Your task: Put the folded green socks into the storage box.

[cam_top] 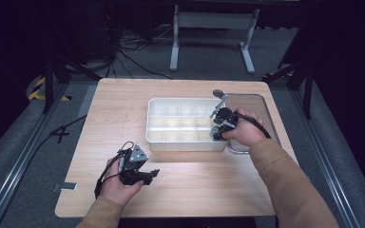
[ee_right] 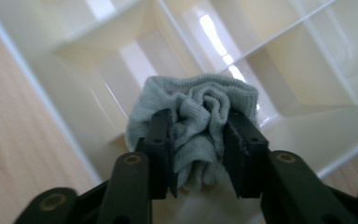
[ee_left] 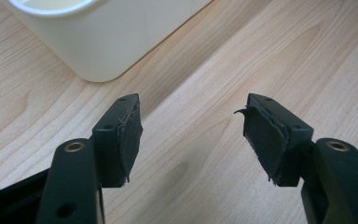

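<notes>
Jaws of the right gripper pinch a bunched pale grey-green knitted cloth over the white plastic compartment tray; left gripper jaws gape wide above the wooden surface.

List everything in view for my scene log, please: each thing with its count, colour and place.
divided tray: one, white, middle of the table
sock: one, grey, bunched over a tray compartment, pinched in the right hand-held gripper
clear tray: one, see-through, right of the divided tray
table: one, light wood
left hand-held gripper: one, black, jaws apart over bare table, near the divided tray's corner
right hand-held gripper: one, black, at the divided tray's right end
</notes>
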`<move>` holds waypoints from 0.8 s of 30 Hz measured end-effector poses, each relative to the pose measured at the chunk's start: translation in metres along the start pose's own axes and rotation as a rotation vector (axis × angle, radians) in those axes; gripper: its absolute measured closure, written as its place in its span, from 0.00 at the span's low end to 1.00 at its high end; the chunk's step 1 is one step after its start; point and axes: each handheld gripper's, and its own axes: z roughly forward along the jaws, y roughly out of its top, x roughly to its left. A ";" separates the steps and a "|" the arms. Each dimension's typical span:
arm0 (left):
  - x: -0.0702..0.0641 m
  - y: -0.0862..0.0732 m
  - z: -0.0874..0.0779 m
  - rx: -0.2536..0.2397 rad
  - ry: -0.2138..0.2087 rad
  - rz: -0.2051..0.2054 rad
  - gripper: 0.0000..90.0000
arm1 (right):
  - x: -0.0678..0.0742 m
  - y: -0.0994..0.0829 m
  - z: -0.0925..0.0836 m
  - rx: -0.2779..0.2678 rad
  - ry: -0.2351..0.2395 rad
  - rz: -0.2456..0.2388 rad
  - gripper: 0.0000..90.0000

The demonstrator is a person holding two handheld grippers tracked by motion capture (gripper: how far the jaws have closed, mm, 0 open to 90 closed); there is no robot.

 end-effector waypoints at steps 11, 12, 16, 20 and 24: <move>0.000 0.000 -0.001 0.003 0.000 -0.003 0.42 | -0.003 -0.009 0.009 -0.036 0.036 0.034 0.75; 0.000 0.000 0.000 0.003 0.001 -0.003 0.42 | -0.003 -0.011 0.005 -0.055 0.036 0.048 0.73; 0.001 0.001 0.000 0.003 0.001 -0.002 0.42 | -0.005 -0.019 -0.013 -0.133 0.025 0.085 0.68; 0.002 0.000 -0.001 0.003 0.014 0.002 0.43 | -0.004 -0.031 -0.034 -0.218 0.002 0.121 0.66; 0.006 0.002 -0.005 -0.004 0.020 -0.023 0.45 | -0.002 -0.048 -0.055 -0.327 -0.019 0.153 0.63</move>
